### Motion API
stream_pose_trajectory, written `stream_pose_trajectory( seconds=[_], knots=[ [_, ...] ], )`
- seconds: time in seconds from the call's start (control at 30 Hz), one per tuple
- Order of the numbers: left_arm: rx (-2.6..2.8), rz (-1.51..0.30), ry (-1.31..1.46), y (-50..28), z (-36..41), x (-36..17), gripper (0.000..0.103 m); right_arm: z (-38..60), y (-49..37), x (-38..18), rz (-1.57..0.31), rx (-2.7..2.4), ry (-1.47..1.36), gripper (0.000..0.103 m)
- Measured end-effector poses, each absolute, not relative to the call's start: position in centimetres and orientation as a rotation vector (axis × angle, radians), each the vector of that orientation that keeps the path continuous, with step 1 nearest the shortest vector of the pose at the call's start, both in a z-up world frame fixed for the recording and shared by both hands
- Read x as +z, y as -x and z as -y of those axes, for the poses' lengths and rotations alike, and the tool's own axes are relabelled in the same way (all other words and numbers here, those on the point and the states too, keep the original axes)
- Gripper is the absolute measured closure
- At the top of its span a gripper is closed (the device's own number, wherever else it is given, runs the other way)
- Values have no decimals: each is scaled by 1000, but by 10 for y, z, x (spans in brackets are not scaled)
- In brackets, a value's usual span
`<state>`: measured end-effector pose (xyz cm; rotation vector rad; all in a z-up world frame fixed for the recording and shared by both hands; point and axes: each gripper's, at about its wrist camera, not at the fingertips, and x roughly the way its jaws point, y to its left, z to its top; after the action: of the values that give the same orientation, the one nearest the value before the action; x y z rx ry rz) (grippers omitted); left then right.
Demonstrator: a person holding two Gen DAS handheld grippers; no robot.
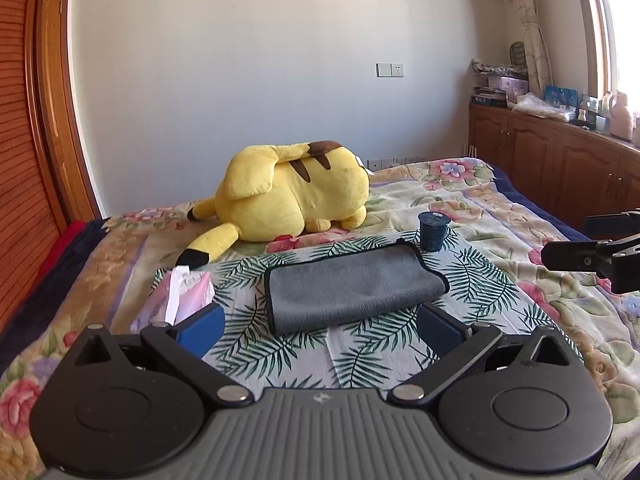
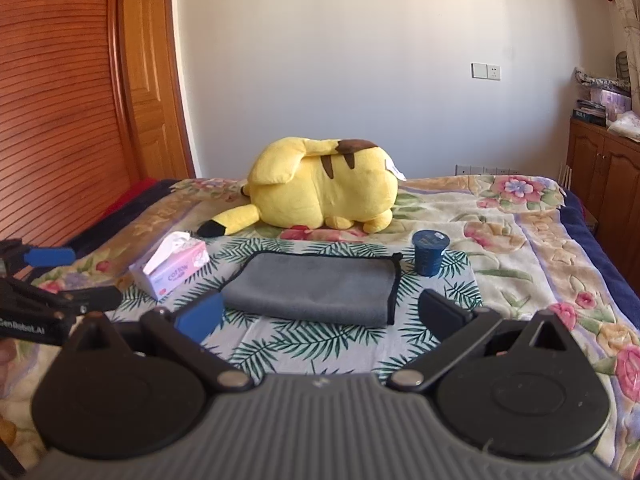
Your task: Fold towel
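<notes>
A grey towel [image 1: 352, 286] with black edging lies folded on a leaf-print cloth [image 1: 360, 356] on the bed; it also shows in the right wrist view [image 2: 316, 286]. My left gripper [image 1: 320, 330] is open and empty, just in front of the towel's near edge, not touching it. My right gripper [image 2: 320, 314] is open and empty, also just short of the towel. The right gripper shows at the right edge of the left wrist view [image 1: 592, 248]. The left gripper shows at the left edge of the right wrist view [image 2: 60, 280].
A yellow plush toy [image 1: 292, 196] lies behind the towel. A pink tissue box [image 2: 174, 270] sits left of it and a dark blue cup [image 2: 429, 252] right of it. The bed has a floral cover [image 2: 540, 248]. Wooden cabinets [image 1: 560, 160] stand at right.
</notes>
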<state>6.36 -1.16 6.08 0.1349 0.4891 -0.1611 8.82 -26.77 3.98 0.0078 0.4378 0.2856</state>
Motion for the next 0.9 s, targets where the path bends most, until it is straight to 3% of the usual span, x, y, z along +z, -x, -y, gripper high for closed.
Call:
stream_pose_trajectory(
  seconds=[0.9],
  knots=[
    [-142, -520, -112, -6, 0, 2, 19, 252, -24, -13, -516, 326, -37, 0]
  ],
)
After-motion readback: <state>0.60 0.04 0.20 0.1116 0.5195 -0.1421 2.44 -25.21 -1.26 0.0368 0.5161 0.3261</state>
